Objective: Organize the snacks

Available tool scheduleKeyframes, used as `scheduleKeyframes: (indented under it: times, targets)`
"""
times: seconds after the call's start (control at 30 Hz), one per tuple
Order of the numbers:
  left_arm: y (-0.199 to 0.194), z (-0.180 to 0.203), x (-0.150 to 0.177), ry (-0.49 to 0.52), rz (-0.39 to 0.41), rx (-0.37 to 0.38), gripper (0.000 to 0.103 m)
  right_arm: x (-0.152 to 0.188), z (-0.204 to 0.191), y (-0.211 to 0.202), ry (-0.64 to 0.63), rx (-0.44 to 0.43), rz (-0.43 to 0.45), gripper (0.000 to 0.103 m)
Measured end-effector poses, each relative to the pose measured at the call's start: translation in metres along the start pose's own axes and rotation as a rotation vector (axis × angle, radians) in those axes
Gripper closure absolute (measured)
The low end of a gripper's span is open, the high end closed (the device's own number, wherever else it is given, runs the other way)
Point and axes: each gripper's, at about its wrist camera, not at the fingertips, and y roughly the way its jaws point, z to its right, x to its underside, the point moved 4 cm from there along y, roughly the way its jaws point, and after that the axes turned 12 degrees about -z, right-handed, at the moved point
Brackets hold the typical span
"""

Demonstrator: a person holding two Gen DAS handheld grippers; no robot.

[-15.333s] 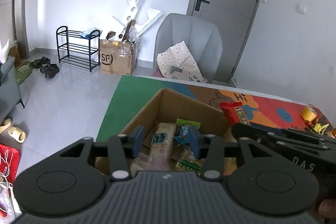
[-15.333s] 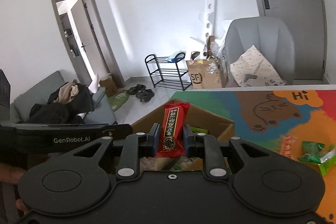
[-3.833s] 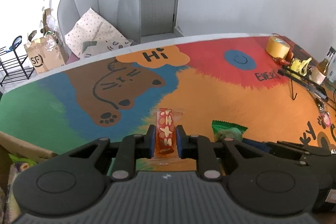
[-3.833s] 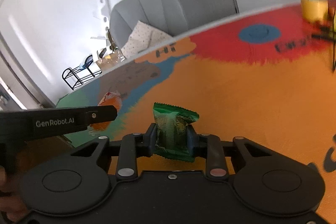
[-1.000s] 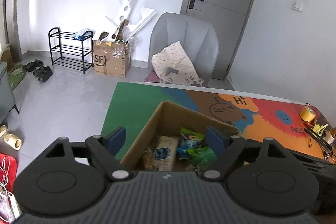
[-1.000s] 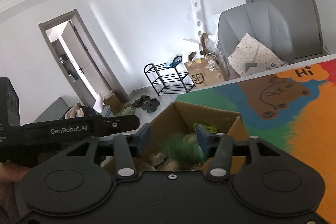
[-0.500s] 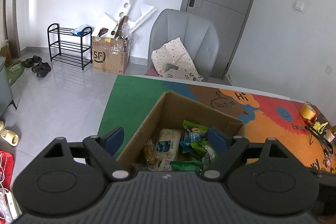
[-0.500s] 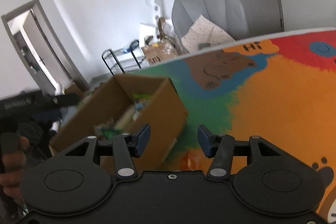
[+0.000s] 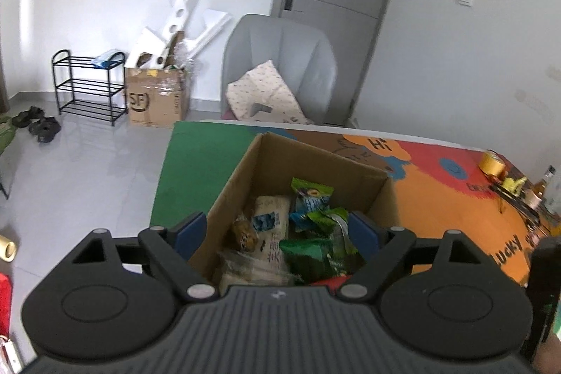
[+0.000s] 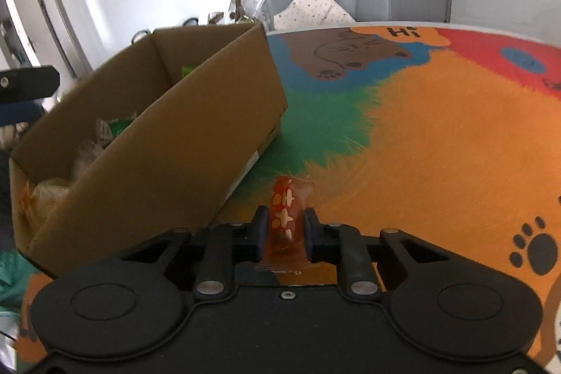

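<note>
Right gripper (image 10: 282,232) apparently clamps orange snack packet (image 10: 284,216); left gripper (image 9: 277,232) wide open.

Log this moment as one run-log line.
left tongs: open above cardboard box | right tongs: shut on orange snack packet beside box

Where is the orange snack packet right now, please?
In the right wrist view, the orange snack packet sits clamped in the right tool, low over the mat, right of the cardboard box.
</note>
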Motion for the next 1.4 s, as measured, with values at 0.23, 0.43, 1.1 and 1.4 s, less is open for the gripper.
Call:
scheduleKeyframes:
  times: [0.23, 0.43, 1.1, 1.4]
  targets:
    - [-0.002, -0.012, 0.006, 0.012, 0.017, 0.065, 0.016, -0.003, -0.007, -0.021, 0.012, 0.055, 0.037, 0.085]
    - [-0.006, -0.022, 0.010, -0.015, 0.027, 0.129, 0.016, -0.012, -0.019, -0.047, -0.003, 0.086, 0.073, 0.085]
    - [-0.020, -0.069, 0.017, -0.107, 0.087, 0.191, 0.016, -0.079, -0.112, -0.070, -0.232, 0.068, 0.197, 0.075]
    - [-0.024, -0.075, 0.015, -0.118, 0.091, 0.175, 0.016, -0.076, -0.110, -0.074, -0.235, 0.091, 0.221, 0.044]
